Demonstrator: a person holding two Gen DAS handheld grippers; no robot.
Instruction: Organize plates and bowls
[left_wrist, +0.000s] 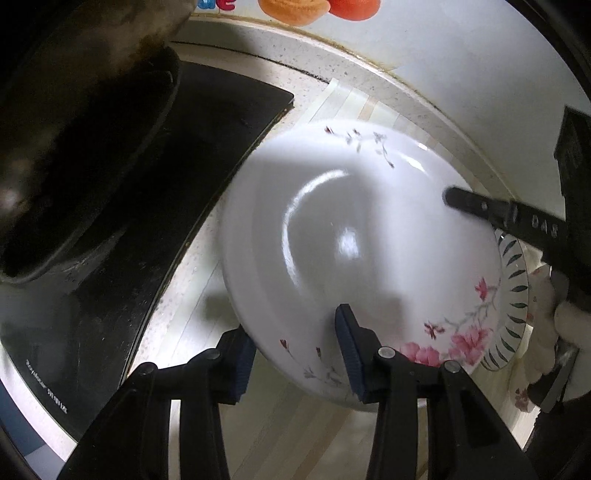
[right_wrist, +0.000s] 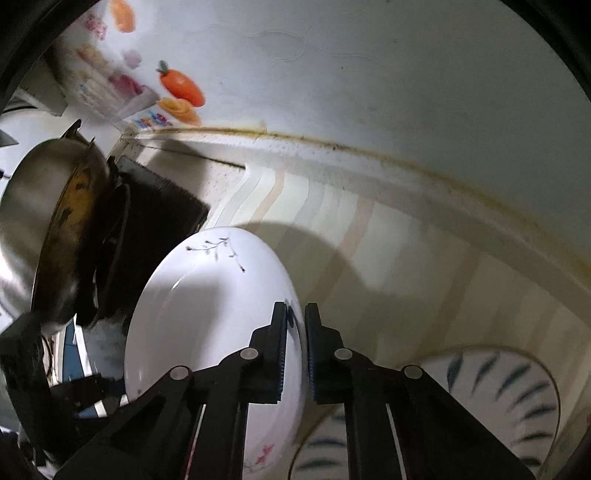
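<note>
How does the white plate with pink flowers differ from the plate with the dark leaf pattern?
The white plate with pink flowers is lifted and tilted, its rim pinched between the right gripper's jaws; the white plate with dark leaf strokes lies flat on the counter, ungripped. The flowered plate carries pink blossoms on thin branches; the leaf plate has dark strokes ringing its rim. Both are round, glossy and white.

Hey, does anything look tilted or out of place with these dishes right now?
Yes. The flowered plate is tipped up on edge above the counter, pinched at its rim by the right claw, while the leaf-pattern plate lies flat.
</note>
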